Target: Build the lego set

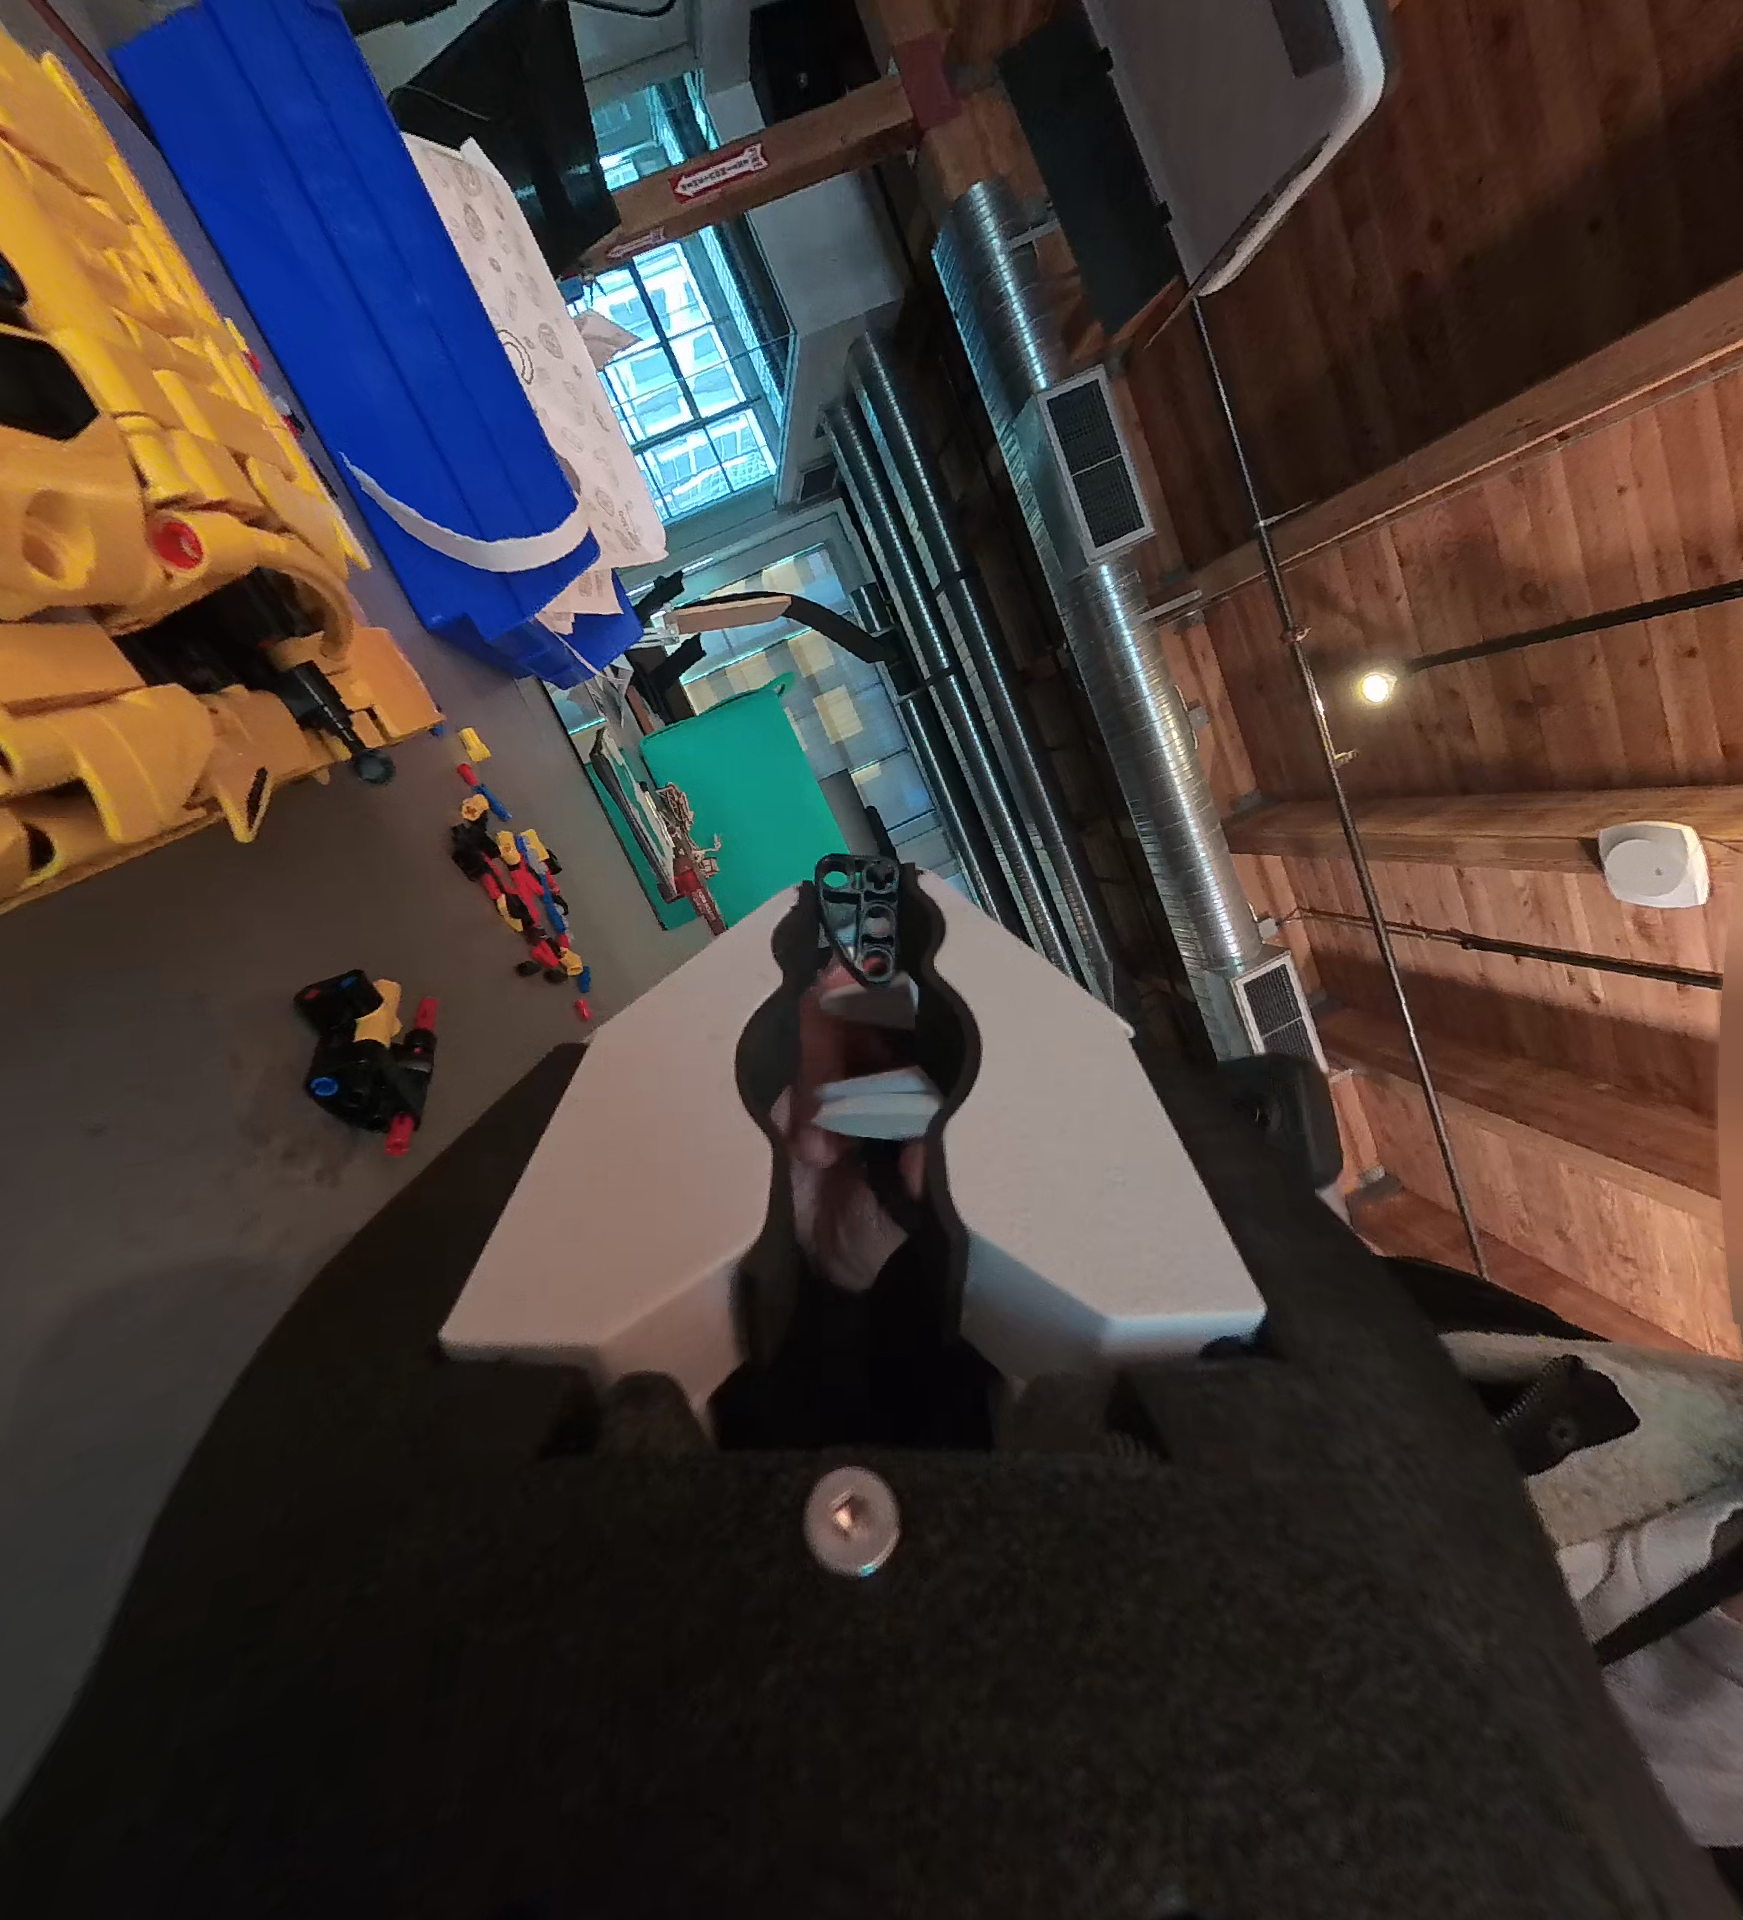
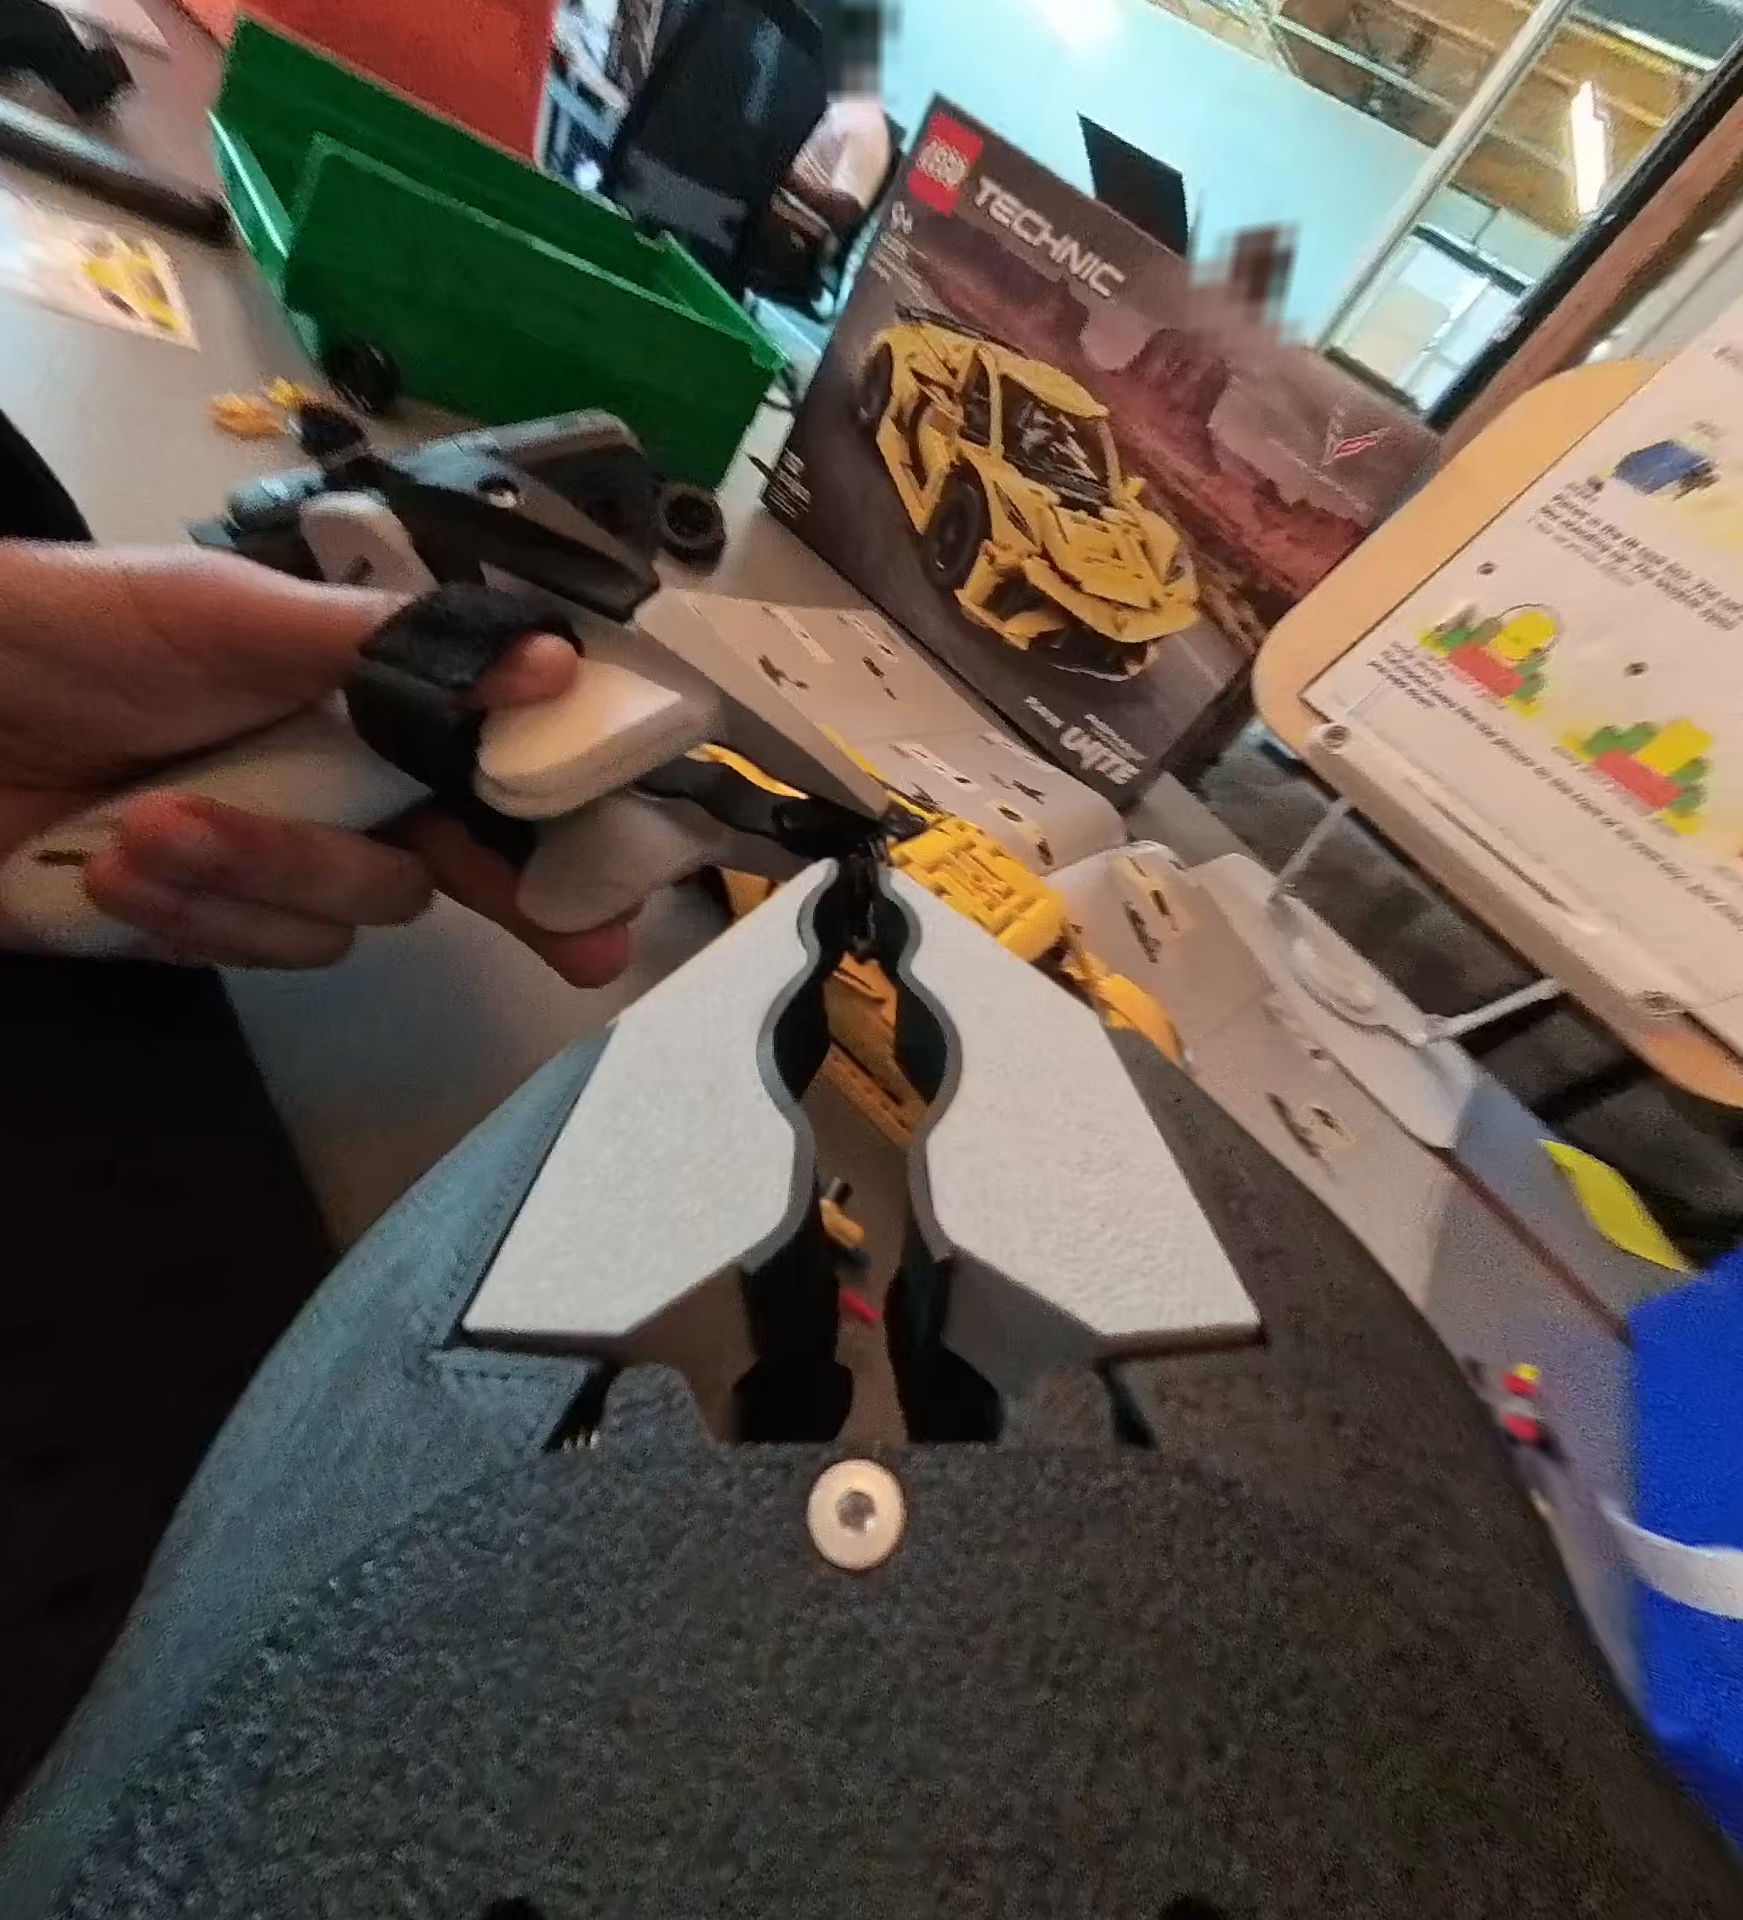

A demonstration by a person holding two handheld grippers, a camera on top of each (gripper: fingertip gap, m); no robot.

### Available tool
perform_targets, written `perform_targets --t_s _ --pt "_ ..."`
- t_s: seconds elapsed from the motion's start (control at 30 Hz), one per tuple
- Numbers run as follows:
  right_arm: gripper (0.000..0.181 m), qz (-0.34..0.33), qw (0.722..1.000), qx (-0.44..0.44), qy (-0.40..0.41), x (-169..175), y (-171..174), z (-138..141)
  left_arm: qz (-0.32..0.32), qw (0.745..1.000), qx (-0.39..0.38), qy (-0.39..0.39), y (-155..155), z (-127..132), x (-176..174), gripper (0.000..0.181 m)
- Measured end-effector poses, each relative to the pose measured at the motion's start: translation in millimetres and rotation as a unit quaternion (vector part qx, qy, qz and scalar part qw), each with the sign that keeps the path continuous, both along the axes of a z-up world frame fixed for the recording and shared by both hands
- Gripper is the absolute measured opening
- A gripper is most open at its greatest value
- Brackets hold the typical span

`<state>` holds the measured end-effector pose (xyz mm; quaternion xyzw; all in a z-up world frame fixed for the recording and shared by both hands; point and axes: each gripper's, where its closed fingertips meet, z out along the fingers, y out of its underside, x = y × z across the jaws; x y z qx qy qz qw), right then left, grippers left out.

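Note:
My left gripper [image 1: 856, 935] is shut on a small black lego piece with holes [image 1: 859, 914], held up in the air. In the right wrist view a hand holds that left gripper [image 2: 836, 821] from the left, and its tips meet mine. My right gripper [image 2: 854, 883] has its jaws nearly together around a black lego piece [image 2: 851, 899] at the same spot. The yellow lego car [image 1: 67, 540] lies on the grey table and also shows behind my right fingers [image 2: 960, 883].
Loose small pieces [image 1: 524, 894] and a black sub-assembly [image 1: 368, 1060] lie on the table [image 1: 119, 1195]. A blue bin [image 1: 358, 312] [image 2: 1740, 1507], a green bin [image 2: 493, 270], the set's box [image 2: 1054, 447] and an instruction sheet on a stand [image 2: 1594, 675] surround the work area. Both grippers' tips are close together, under 4 cm apart.

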<state>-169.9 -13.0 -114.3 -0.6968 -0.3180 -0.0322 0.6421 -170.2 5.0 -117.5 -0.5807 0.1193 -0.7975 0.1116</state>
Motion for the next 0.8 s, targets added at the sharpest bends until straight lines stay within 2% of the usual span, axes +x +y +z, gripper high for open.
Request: perform_targets --t_s 0.07,0.13,0.23,0.33,0.5,0.8 --pt "0.004 0.019 0.998 -0.017 0.063 -1 -2 6 0.0 1.0 0.003 -0.003 -1 1 0 0.015" --pt "0.004 0.05 0.985 -0.032 0.162 -1 -4 15 -0.014 1.0 -0.009 -0.022 -4 6 0 0.015" --pt "0.003 0.136 0.931 -0.022 0.338 0 -9 39 -0.051 0.996 -0.045 -0.054 -13 12 1 0.014" --pt "0.003 0.157 0.887 -0.008 0.435 13 -9 53 -0.062 0.996 -0.034 -0.046 -23 14 5 0.014" --pt "0.003 0.176 0.856 -0.085 0.478 4 -1 33 -0.065 0.997 0.014 -0.038 -33 19 8 0.014" --pt "0.003 0.187 0.836 -0.107 0.504 0 -1 26 -0.037 0.996 0.007 -0.084 -16 30 -5 0.014"
